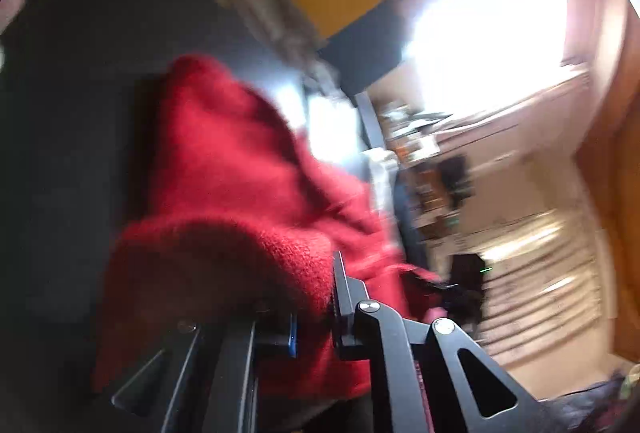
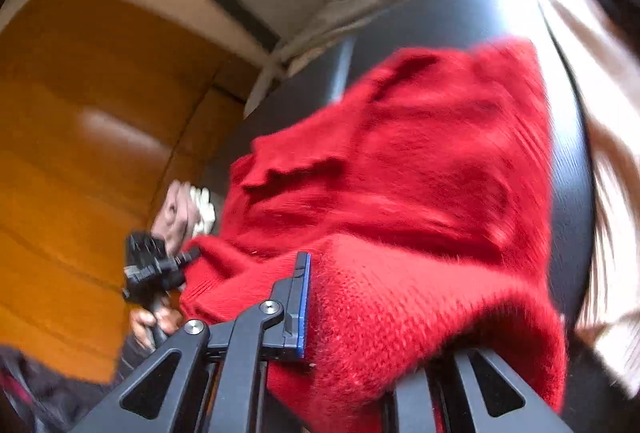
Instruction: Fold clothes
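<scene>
While both views blur, I read this:
Left gripper [image 1: 312, 297]: clamped on fuzzy red knit sweater [image 1: 240, 193].
Right gripper [image 2: 360, 313]: pinching the same sweater's edge.
Sweater: draped over dark tabletop [image 2: 568, 169], stretched between my claws.

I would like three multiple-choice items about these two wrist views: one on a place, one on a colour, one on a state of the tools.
1. Where does the far part of the sweater lie?
A. on a dark table
B. in a basket
C. on a hanger

2. What colour is the sweater?
A. grey
B. red
C. blue

3. What is between the fingers of each tool?
A. nothing
B. a yellow cloth
C. the sweater's knit fabric

Answers: 1 A, the red sweater spreads over the dark table in the right wrist view. 2 B, it is bright red in both views. 3 C, the left tool and the right tool each have the knit bunched between their fingers, so both seem shut on it, though the frames are blurred.
</scene>
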Available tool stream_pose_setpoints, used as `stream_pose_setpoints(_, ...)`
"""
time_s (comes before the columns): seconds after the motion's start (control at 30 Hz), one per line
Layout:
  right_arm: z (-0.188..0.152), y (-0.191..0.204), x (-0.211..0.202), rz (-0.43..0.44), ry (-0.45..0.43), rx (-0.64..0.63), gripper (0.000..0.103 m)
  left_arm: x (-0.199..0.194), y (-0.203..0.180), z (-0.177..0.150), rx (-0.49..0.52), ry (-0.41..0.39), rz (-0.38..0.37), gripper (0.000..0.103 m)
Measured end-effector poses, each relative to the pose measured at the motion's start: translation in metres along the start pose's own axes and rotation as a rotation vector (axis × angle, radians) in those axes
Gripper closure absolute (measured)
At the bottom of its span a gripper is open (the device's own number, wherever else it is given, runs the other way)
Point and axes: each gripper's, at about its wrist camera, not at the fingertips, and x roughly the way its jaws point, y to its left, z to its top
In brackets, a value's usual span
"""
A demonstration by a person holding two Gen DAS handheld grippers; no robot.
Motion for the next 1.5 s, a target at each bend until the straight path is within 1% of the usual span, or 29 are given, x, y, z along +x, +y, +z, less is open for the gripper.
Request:
stream_pose_setpoints(0.07,0.012,0.009,-0.006,0.025,-0.024,-0.024,0.088,0.001,-0.008,0.009,-0.008,-0.012,-0.076,0.092)
stream_pose_setpoints(0.1,0.019,0.011,-0.01,0.045,-0.041,-0.028,0.088,0.002,-0.012,0.013,-0.013,-0.018,-0.115,0.086)
stream_pose_setpoints(0.13,0.026,0.01,-0.014,0.07,-0.065,-0.013,0.088,0.004,-0.008,0.02,-0.04,-0.042,-0.121,0.081)
stream_pose_setpoints(0.17,0.033,0.002,-0.017,0.098,-0.094,0.036,0.079,0.008,0.003,0.03,-0.089,-0.081,-0.099,0.075)
stream_pose_setpoints(0.2,0.04,-0.01,-0.017,0.122,-0.114,0.098,0.064,0.012,0.014,0.041,-0.137,-0.12,-0.077,0.075)
stream_pose_setpoints(0.23,0.045,-0.024,-0.013,0.121,-0.127,0.157,0.022,0.016,0.026,0.047,-0.177,-0.145,-0.045,0.075)
stream_pose_setpoints(0.27,0.048,-0.04,-0.01,0.091,-0.139,0.211,0.0,0.02,0.038,0.051,-0.209,-0.158,-0.005,0.075)
stream_pose_setpoints(0.3,0.05,-0.057,-0.006,0.077,-0.148,0.262,0.0,0.024,0.048,0.052,-0.222,-0.161,0.035,0.075)
stream_pose_setpoints(0.33,0.049,-0.072,-0.002,0.102,-0.159,0.304,0.0,0.028,0.056,0.05,-0.217,-0.156,0.075,0.075)
stream_pose_setpoints(0.37,0.047,-0.081,-0.002,0.145,-0.183,0.327,0.001,0.029,0.06,0.048,-0.207,-0.158,0.095,0.075)
stream_pose_setpoints(0.43,0.043,-0.09,-0.008,0.202,-0.233,0.338,0.001,0.027,0.064,0.04,-0.178,-0.177,0.093,0.076)
stream_pose_setpoints(0.53,0.034,-0.094,-0.012,0.232,-0.259,0.291,0.001,0.02,0.066,0.027,-0.175,-0.19,0.1,0.08)
stream_pose_setpoints(0.7,0.016,-0.089,-0.018,0.235,-0.299,0.208,0.002,0.007,0.069,-0.006,-0.184,-0.178,0.126,0.099)
stream_pose_setpoints(0.73,0.011,-0.084,-0.019,0.222,-0.298,0.178,0.002,0.003,0.07,-0.013,-0.181,-0.174,0.134,0.1)
stream_pose_setpoints(0.8,0.002,-0.071,-0.016,0.191,-0.286,0.113,0.002,-0.007,0.065,-0.026,-0.167,-0.159,0.164,0.1)
stream_pose_setpoints(0.87,-0.009,-0.066,-0.021,0.181,-0.287,0.081,0.002,-0.021,0.054,-0.035,-0.12,-0.163,0.223,0.099)
stream_pose_setpoints(0.9,-0.013,-0.067,-0.027,0.179,-0.286,0.082,0.002,-0.029,0.048,-0.038,-0.093,-0.169,0.255,0.087)
stream_pose_setpoints(0.93,-0.017,-0.065,-0.03,0.171,-0.283,0.087,0.002,-0.038,0.04,-0.04,-0.053,-0.179,0.293,0.077)
stream_pose_setpoints(1.0,-0.022,-0.062,-0.035,0.151,-0.268,0.115,0.002,-0.054,0.02,-0.041,0.049,-0.202,0.373,0.076)
stream_pose_setpoints(1.03,-0.024,-0.057,-0.038,0.127,-0.257,0.124,0.002,-0.056,0.011,-0.038,0.1,-0.209,0.401,0.076)
stream_pose_setpoints(1.1,-0.025,-0.043,-0.048,0.046,-0.241,0.107,0.002,-0.059,-0.007,-0.031,0.206,-0.22,0.458,0.076)
stream_pose_setpoints(1.13,-0.025,-0.036,-0.053,0.004,-0.24,0.084,0.002,-0.056,-0.016,-0.029,0.269,-0.212,0.487,0.076)
stream_pose_setpoints(1.17,-0.024,-0.028,-0.057,-0.04,-0.251,0.041,0.002,-0.049,-0.025,-0.028,0.34,-0.192,0.514,0.073)
stream_pose_setpoints(1.2,-0.021,-0.02,-0.06,-0.094,-0.261,-0.004,0.002,-0.042,-0.034,-0.028,0.411,-0.172,0.542,0.069)
stream_pose_setpoints(1.27,-0.019,-0.001,-0.066,-0.234,-0.275,-0.126,0.002,-0.026,-0.048,-0.028,0.539,-0.123,0.589,0.065)
stream_pose_setpoints(1.3,-0.018,0.009,-0.068,-0.303,-0.276,-0.189,0.002,-0.016,-0.05,-0.029,0.582,-0.086,0.604,0.064)
stream_pose_setpoints(1.37,-0.013,0.022,-0.064,-0.422,-0.247,-0.308,0.001,0.004,-0.053,-0.031,0.667,-0.012,0.632,0.064)
stream_pose_setpoints(1.43,-0.005,0.027,-0.053,-0.487,-0.198,-0.393,0.001,0.023,-0.054,-0.032,0.744,0.057,0.657,0.064)
stream_pose_setpoints(1.5,0.0,0.028,-0.036,-0.527,-0.14,-0.461,0.001,0.034,-0.05,-0.03,0.772,0.097,0.669,0.064)
